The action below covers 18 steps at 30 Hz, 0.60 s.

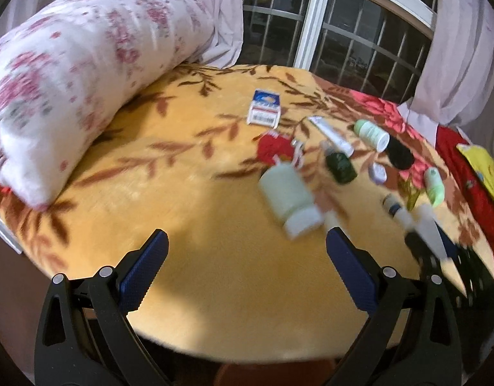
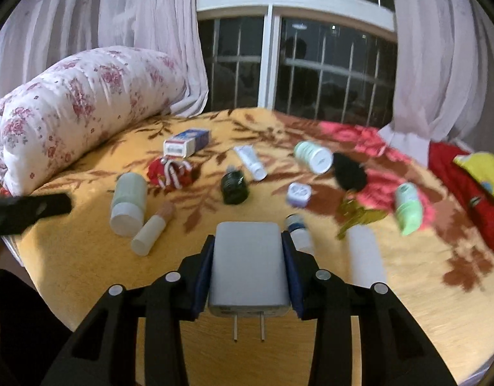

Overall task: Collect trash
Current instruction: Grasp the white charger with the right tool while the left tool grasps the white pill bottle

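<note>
Bottles (image 2: 128, 204), tubes (image 2: 250, 162), box (image 2: 186, 143) on blanket (image 2: 86, 257) w/ charger (image 2: 249, 267).

A bedroom in a home, at night.
A bed (image 2: 86, 257) with a yellow floral blanket, a rolled flowered quilt (image 2: 76, 109), pale curtains (image 2: 144, 32) and a barred window (image 2: 327, 74), dark outside.

No text readable, small box (image 2: 186, 143) bears only a blurred barcode label; bottle labels illegible
</note>
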{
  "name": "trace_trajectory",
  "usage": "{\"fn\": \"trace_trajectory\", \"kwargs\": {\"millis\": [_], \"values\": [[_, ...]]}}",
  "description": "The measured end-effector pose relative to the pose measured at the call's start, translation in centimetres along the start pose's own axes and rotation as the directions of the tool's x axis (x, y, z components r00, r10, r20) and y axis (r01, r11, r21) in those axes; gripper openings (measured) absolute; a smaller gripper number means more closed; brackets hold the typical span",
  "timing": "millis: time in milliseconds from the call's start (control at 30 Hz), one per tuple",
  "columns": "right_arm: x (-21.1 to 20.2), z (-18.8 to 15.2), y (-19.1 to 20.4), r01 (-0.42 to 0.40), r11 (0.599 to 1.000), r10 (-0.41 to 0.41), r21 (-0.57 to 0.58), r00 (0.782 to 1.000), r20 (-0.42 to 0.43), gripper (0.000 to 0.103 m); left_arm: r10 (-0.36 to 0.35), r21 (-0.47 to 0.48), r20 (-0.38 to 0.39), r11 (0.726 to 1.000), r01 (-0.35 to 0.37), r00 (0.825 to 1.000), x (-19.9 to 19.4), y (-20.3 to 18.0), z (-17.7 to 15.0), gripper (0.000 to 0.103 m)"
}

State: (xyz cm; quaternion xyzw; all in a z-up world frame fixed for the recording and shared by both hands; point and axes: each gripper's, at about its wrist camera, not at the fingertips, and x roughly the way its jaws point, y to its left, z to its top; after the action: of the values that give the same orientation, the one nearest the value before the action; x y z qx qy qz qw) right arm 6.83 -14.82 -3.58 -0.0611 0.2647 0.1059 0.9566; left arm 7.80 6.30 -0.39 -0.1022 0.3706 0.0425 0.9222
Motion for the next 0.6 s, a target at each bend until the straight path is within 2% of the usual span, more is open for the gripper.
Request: {"fn": "trace_trajectory", "kwargs": {"millis": [100, 200, 367, 433, 467, 500, 600], "values": [[-0.6, -0.1, -1.1, -0.001, 1.0, 0.001, 0.018, 1.0, 0.018, 0.04, -0.004, -0.044, -0.032, 0.999, 0.003, 0.999, 2.3, -1.3, 2.0, 0.096], [-0.7, -0.4, -1.9, -0.012, 0.999, 0.011, 0.036, 0.999, 0.03, 0.04, 0.026, -0.088, -0.059, 0.996, -0.032, 0.998, 4.6, -1.8, 3.0, 0.096], [-0.7, -0.7, -2.9, -0.02, 0.998, 0.018, 0.055, 0.999, 0.04, 0.04, 0.075, -0.1, -0.067, 0.992, -0.082, 0.995, 7.0, -2.8, 3.4, 0.093], [-0.8, -0.6, -3.0, -0.027, 0.998, 0.024, 0.062, 0.999, 0.045, 0.04, 0.054, -0.112, -0.094, 0.992, -0.064, 0.994, 8.2, -2.9, 3.3, 0.074], [-0.8, -0.7, -3.0, -0.028, 0.998, 0.025, 0.061, 0.999, 0.045, 0.04, 0.03, -0.116, -0.118, 0.992, -0.044, 0.993, 8.9, -2.9, 3.2, 0.056], [-0.8, -0.7, -3.0, -0.028, 0.998, 0.025, 0.059, 0.999, 0.046, 0.04, 0.004, -0.122, -0.133, 0.992, -0.02, 0.991, 9.4, -2.8, 3.1, 0.048], [-1.1, -0.7, -3.0, -0.025, 0.998, 0.022, 0.056, 0.998, 0.052, 0.04, -0.005, -0.103, -0.097, 0.995, -0.005, 0.995, 9.1, -2.8, 2.4, 0.047]]}}
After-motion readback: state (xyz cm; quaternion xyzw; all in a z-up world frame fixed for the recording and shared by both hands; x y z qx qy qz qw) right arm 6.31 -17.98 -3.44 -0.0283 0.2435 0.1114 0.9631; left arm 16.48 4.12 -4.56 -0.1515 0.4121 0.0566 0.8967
